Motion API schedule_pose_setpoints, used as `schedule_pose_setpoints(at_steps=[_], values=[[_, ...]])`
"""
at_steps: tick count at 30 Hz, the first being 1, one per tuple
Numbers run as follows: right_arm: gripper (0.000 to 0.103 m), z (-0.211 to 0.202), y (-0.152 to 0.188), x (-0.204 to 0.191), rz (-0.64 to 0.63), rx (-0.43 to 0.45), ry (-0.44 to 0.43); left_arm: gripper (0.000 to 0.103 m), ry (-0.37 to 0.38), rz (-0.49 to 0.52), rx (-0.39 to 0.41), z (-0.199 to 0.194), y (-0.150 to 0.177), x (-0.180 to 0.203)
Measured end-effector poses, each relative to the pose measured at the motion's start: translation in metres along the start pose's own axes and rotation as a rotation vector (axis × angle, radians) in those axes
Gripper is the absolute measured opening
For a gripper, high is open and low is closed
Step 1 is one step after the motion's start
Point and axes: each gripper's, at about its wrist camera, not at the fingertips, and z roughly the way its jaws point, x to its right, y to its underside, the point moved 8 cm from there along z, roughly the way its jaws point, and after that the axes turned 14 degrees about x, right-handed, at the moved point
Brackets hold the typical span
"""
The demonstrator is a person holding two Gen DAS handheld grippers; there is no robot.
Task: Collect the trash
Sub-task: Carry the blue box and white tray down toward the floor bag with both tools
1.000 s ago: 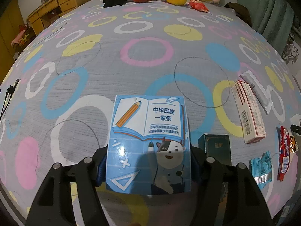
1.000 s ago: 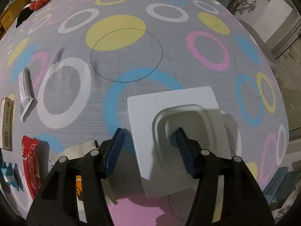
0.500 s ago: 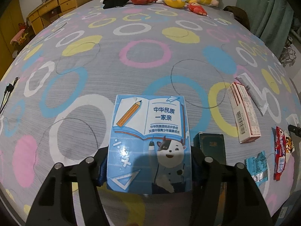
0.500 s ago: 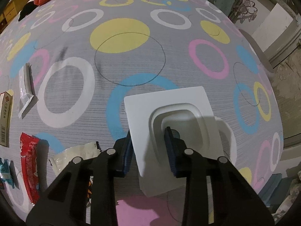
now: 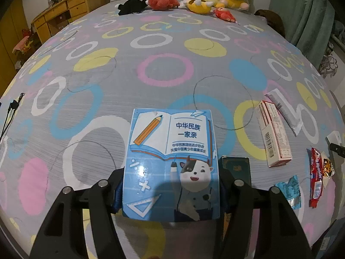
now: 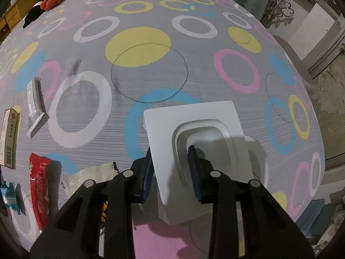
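White box [image 6: 189, 116], hollow recess, nothing visible inside

**Trash spread across the bed**

On the bed [image 5: 163, 73], a carton [image 5: 172, 161] sits nearest the left wrist camera, a small box [image 5: 236, 168] just to its right. Further right lie a long box [image 5: 272, 132] and wrappers [image 5: 315, 179]. Plush toys [image 5: 194, 2] line the far edge.

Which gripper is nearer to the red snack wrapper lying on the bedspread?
Right. The right gripper, shut on the white tray, sits just beside the red snack wrapper. The left gripper, holding the blue box, is farther across the bedspread.
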Motion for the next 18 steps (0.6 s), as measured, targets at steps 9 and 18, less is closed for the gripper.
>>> schedule_pose_setpoints(at_steps=[9,18], values=[[0.029,-0.025,-0.007,-0.001,0.0,0.029,-0.012,0.062,0.005,0.003,0.017,-0.02,-0.01,0.002],[0.029,-0.063,-0.018,0.004,0.02,0.083,-0.037,0.062,0.016,0.009,0.063,-0.053,-0.027,0.006]])
